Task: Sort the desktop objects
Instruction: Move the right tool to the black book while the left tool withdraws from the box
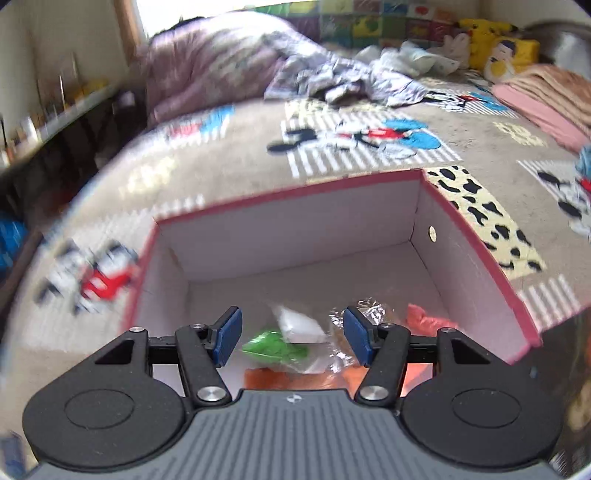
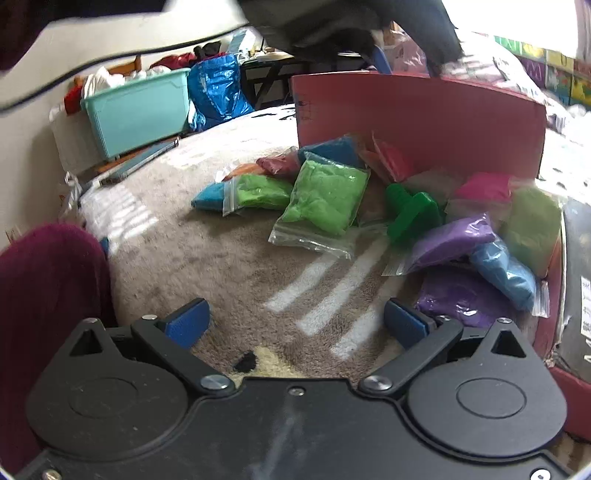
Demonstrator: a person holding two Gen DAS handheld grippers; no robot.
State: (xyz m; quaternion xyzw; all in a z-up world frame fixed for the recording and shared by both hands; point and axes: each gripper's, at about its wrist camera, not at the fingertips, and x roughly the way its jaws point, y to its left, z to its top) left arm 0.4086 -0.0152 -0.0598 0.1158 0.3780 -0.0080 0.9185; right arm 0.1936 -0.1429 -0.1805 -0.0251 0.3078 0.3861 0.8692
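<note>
Green sand in a clear zip bag (image 2: 325, 195) lies ahead of the right gripper (image 2: 295, 325), slightly to its right, long axis running away and rightward; that gripper is nearer, jaws apart and empty over plush carpet. Left gripper (image 1: 291, 336) hangs, jaws apart, over the red-rimmed cardboard box (image 1: 288, 192) holding crinkly bags.

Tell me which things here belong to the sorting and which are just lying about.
Part of the job:
- red cardboard box with white inside
- large zip bag of bright green sand
- purple sand bag
- blue sand bag
- green plastic mould
- left gripper, right gripper, both open and empty

Just lying about:
- teal plastic tub
- yellow plush toy
- rumpled purple quilt
</note>
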